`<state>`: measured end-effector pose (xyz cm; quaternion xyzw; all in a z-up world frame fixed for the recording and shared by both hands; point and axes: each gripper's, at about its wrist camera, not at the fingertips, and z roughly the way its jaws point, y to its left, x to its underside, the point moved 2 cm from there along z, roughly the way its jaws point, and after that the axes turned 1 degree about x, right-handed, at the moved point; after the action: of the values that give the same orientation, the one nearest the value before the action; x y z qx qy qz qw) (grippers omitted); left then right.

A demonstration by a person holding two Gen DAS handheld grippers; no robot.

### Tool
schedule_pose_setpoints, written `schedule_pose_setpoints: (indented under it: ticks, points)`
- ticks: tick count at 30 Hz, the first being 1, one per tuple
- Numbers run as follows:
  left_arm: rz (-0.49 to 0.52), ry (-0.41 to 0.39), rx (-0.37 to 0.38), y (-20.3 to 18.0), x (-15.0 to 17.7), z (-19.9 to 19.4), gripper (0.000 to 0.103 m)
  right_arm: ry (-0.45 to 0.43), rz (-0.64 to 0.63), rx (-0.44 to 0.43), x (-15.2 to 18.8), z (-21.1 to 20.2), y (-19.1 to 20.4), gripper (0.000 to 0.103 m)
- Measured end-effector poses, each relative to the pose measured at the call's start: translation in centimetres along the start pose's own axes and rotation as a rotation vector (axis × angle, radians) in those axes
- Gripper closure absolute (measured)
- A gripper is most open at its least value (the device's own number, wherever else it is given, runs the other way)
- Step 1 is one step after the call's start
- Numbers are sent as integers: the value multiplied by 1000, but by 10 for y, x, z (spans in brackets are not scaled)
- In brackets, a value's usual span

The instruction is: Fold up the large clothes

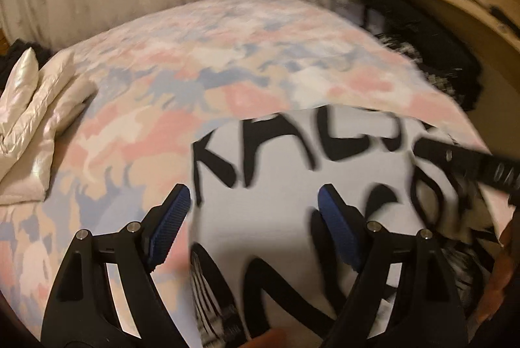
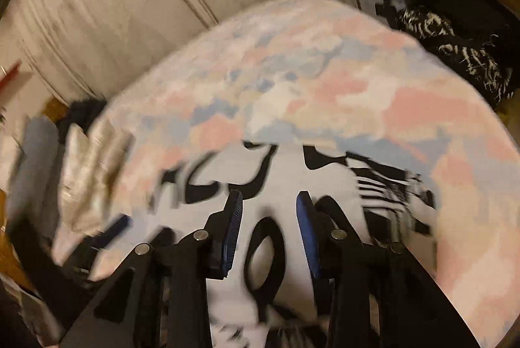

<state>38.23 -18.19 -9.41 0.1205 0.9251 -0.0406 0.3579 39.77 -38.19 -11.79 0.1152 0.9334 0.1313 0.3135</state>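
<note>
White garment w/ big black lettering (image 1: 292, 179) lies on the pink-blue patterned bedspread (image 1: 195, 81), lettering blurred and cut off. Left gripper (image 1: 253, 208) spread wide, right gripper (image 2: 269, 201) parted; both empty above it.

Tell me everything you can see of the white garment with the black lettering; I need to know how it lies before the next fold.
The white garment looks like soft knit fabric printed with large black letters, blurred by motion. It lies spread on the pastel patterned bedspread, near the edge closest to the cameras. A black-and-white striped part shows at its right side in the right wrist view. The left gripper and right gripper are both open above it, holding nothing; whether they touch it is unclear.
</note>
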Motion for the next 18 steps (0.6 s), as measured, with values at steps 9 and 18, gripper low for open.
schedule_pose_setpoints:
  ticks: [9, 18]
  points:
    - [-49, 52, 29, 9, 6, 32, 11, 47, 17, 186, 12, 50, -52, 71]
    - [-15, 19, 39, 11, 7, -7, 12, 35, 37, 96, 13, 6, -62, 70]
